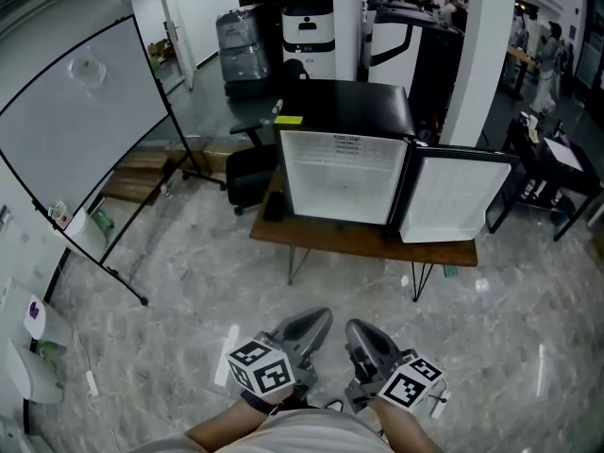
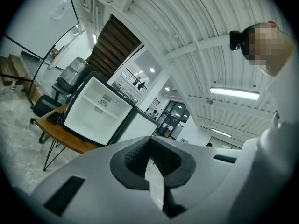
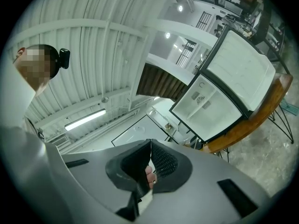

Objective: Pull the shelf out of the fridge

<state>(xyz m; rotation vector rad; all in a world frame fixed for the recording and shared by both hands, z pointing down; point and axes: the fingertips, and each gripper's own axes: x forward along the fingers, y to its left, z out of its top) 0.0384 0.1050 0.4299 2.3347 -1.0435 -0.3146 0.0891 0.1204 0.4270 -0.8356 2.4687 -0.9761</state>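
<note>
I hold my left tool (image 1: 318,318) and my right tool (image 1: 355,329) low and close to my body, side by side at the bottom of the head view, their marker cubes toward me and their tips pointing at the fridge (image 1: 344,111). Both tools are closed with nothing in them. In the left gripper view the dark ribbed pads (image 2: 140,155) meet at the tip with nothing between them, and in the right gripper view the pads (image 3: 163,161) are pressed together the same way. The black fridge stands on a wooden surface (image 1: 363,241) with thin metal legs, well apart from both tools across a stretch of pale marbled floor (image 1: 189,281). Its door (image 1: 451,194) is swung open to my right, so the white interior faces me. The shelf (image 1: 344,165) is inside the fridge, and I can only make it out as a faint line across that white interior. Neither tool touches it. A black chair (image 1: 250,176) sits just beside the left end of the surface, and a large whiteboard (image 1: 80,121) on a black frame stands off to my left.
</note>
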